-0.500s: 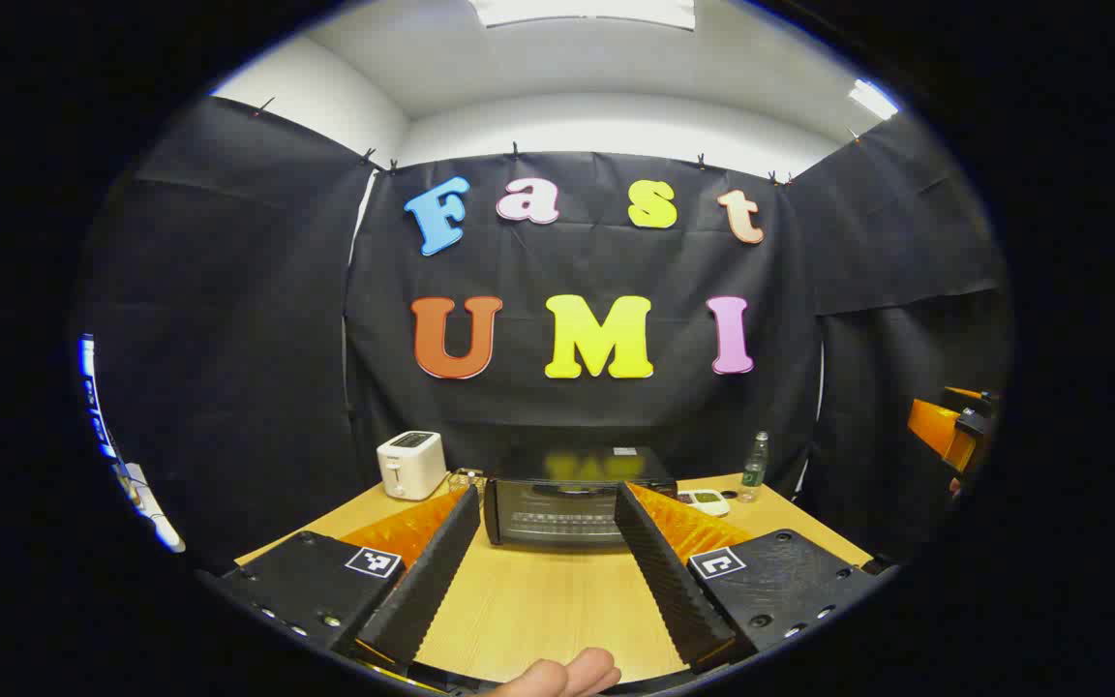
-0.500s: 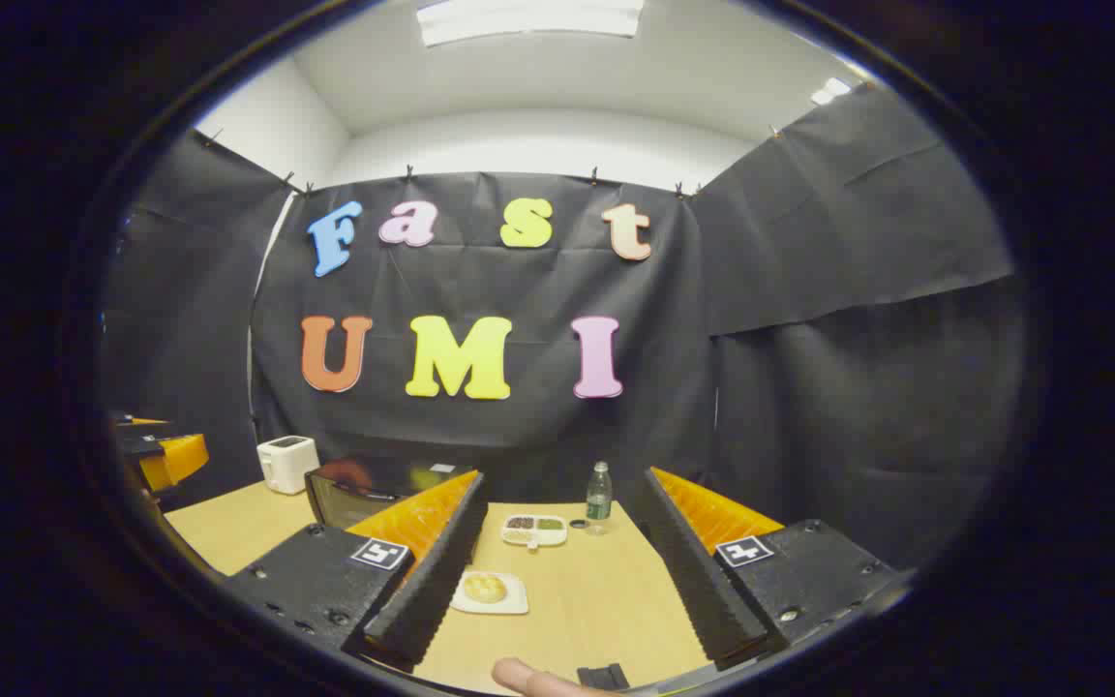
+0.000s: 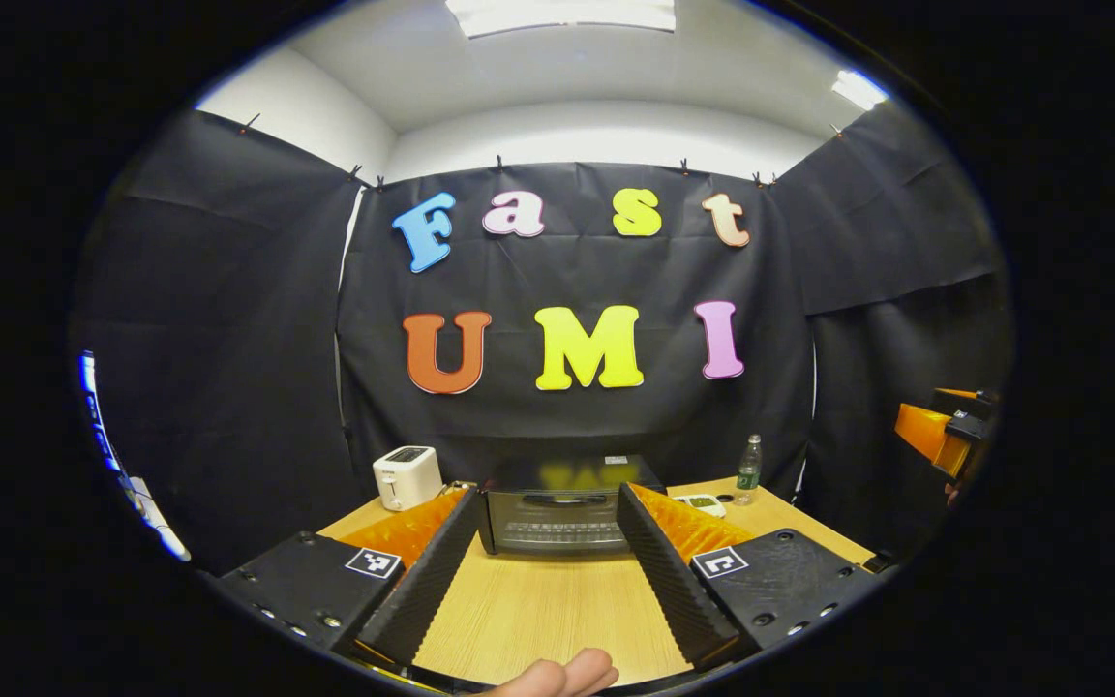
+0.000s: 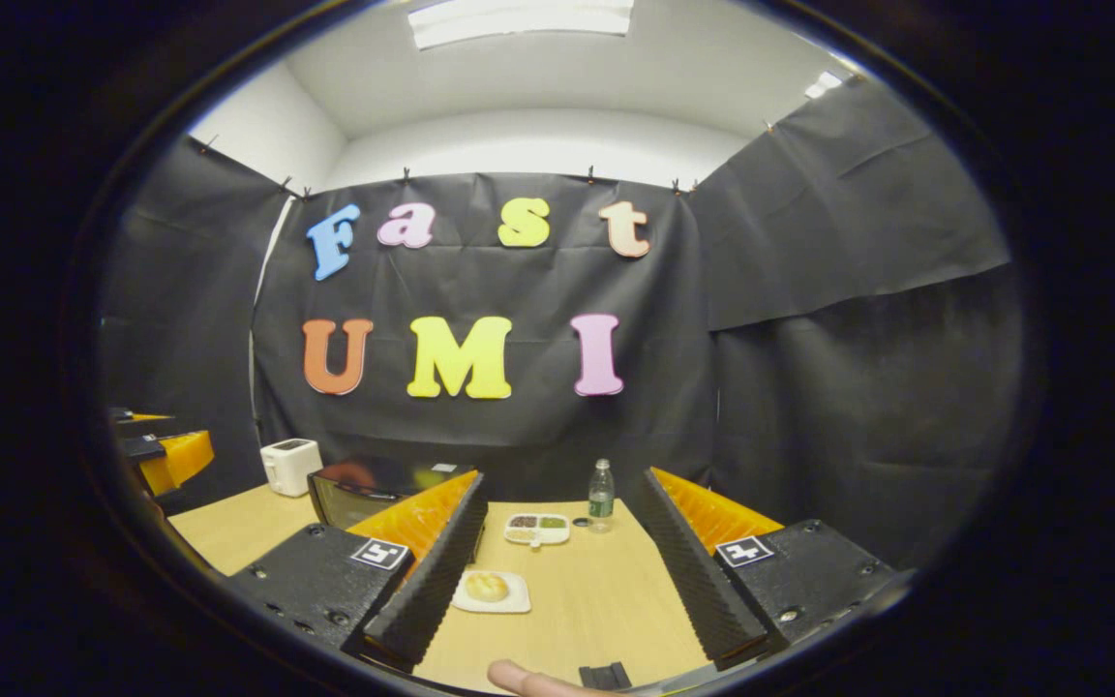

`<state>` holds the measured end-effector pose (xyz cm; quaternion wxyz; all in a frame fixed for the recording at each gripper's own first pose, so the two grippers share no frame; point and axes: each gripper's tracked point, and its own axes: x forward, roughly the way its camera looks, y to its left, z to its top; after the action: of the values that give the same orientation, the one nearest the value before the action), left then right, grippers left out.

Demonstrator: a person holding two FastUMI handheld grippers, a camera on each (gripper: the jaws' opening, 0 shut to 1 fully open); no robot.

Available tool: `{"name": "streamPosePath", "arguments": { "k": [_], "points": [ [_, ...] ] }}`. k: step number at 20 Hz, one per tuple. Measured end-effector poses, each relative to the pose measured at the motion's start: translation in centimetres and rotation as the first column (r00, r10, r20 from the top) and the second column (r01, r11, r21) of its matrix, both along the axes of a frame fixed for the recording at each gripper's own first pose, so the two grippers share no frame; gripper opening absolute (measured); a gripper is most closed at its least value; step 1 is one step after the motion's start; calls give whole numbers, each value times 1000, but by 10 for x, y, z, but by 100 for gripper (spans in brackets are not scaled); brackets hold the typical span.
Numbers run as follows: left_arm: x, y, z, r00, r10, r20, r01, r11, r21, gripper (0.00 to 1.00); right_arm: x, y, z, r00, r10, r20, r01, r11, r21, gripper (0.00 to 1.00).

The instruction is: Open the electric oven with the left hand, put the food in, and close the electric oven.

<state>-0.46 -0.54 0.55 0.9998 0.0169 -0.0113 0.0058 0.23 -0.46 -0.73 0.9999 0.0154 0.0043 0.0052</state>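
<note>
Currently on the desk (image 3: 548,620): electric oven (image 3: 562,508), door closed, at the far edge, squarely ahead of the left tongs (image 3: 543,561), which stand spread wide and empty, presumably lined up for its door handle (image 3: 562,500). Food: a bun (image 4: 487,586) on a small white plate (image 4: 492,592), near the right tongs (image 4: 557,590), just beside their left finger; those tongs are likewise wide apart and hold nothing, likely waiting to lift it once the door is down. Also present: white toaster (image 3: 406,477), bottle (image 4: 601,496), divided dish (image 4: 537,529). Opening step not yet begun
</note>
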Motion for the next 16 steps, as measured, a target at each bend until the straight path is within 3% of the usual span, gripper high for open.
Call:
{"name": "streamPosePath", "arguments": {
  "k": [2, 3, 7, 8, 9, 10, 13, 14, 15, 16],
  "points": [
    [2, -1, -2, 1000, -7, -10, 6, 1000, -14, 85, 0, -2, -1, 1000, -1, -2, 1, 1000, 3, 97],
    [3, -2, -2, 1000, -10, -11, 10, 1000, -20, 94, 0, -3, -2, 1000, -2, -1, 2, 1000, 4, 97],
    [21, -14, -5, 998, -62, -25, 61, 997, -41, 93, -1, -2, -6, 1000, 10, -1, -10, 1000, 24, 97],
    [30, -13, -9, 997, -67, -39, 65, 997, -42, 92, -1, -3, -7, 1000, 15, 0, -15, 999, 31, 97],
    [43, -15, -13, 996, -72, -54, 70, 997, -40, 83, 0, -5, -10, 1000, 14, -1, -14, 999, 34, 97],
    [55, -14, -15, 995, -75, -64, 73, 997, -40, 92, 2, -7, -11, 1000, 11, -2, -11, 999, 36, 97],
    [100, -14, -23, 992, -91, -86, 85, 994, -74, 93, 2, -12, -15, 1000, 8, 3, -8, 999, 39, 97],
    [114, -13, -28, 991, -93, -93, 85, 993, -86, 84, 3, -14, -16, 1000, 7, 1, -7, 999, 39, 97],
    [129, -9, -33, 991, -86, -101, 76, 993, -92, 93, 4, -17, -18, 1000, 5, -1, -5, 999, 39, 97],
    [145, -6, -39, 990, -79, -117, 68, 993, -96, 93, 4, -20, -19, 1000, 2, -1, -2, 999, 40, 97]
  ]
}}
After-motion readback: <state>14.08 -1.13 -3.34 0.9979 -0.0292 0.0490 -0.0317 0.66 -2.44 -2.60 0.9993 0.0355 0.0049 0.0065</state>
